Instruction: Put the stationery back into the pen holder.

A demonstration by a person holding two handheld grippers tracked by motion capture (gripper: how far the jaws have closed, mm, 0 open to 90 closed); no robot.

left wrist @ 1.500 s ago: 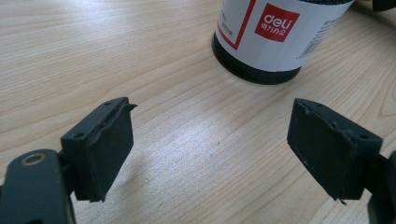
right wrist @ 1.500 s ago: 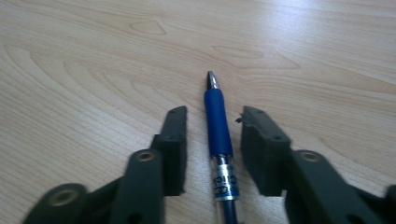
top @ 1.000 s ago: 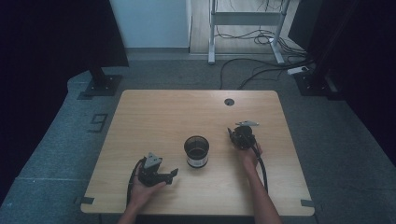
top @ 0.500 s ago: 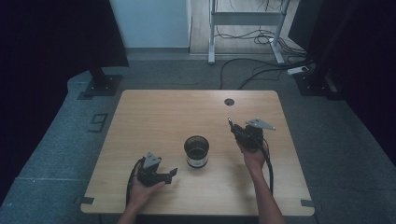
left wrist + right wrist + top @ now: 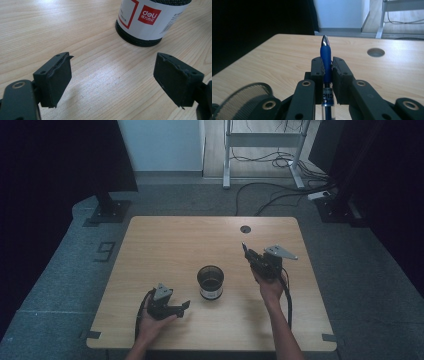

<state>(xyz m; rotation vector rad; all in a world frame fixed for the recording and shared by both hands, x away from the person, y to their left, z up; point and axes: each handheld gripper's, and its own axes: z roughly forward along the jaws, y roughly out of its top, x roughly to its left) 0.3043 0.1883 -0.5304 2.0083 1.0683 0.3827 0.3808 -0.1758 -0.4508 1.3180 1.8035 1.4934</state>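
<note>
**Risk check: pen in the right gripper, cup not yet reached**

Nearest the person, the left gripper (image 5: 185, 306) rests low on the light wooden table (image 5: 170, 240). Its jaws stand wide apart with nothing between them. In the left gripper view they point at the foot of the black mesh pen cup with a white and red label (image 5: 150, 22), which is near but not touched.
- Risk: the cup (image 5: 210, 282) stands free and unsteadied, so a sideways knock could slide or tip it.
- Risk: if the left gripper closes on the cup carelessly, a pad may push it off its spot before both pads seat.

Beyond the cup and to its right, the right gripper (image 5: 248, 254) is raised above the table. It is clenched on the blue pen with a silver tip and clear barrel (image 5: 325, 52). The pen runs along the jaws, tip pointing forward and away from the person.
- Risk: the pads hold a narrow, round barrel. It could slip lengthwise or swivel in the grip when the hand tilts towards the cup.
- Risk: the pen is well apart from the cup's mouth. Released off-centre, it may strike the rim (image 5: 244, 100) and bounce onto the table.

Farther back, the round cable hole (image 5: 245, 229) lies open in the tabletop. A rolling pen could head that way or off the edge.
</note>
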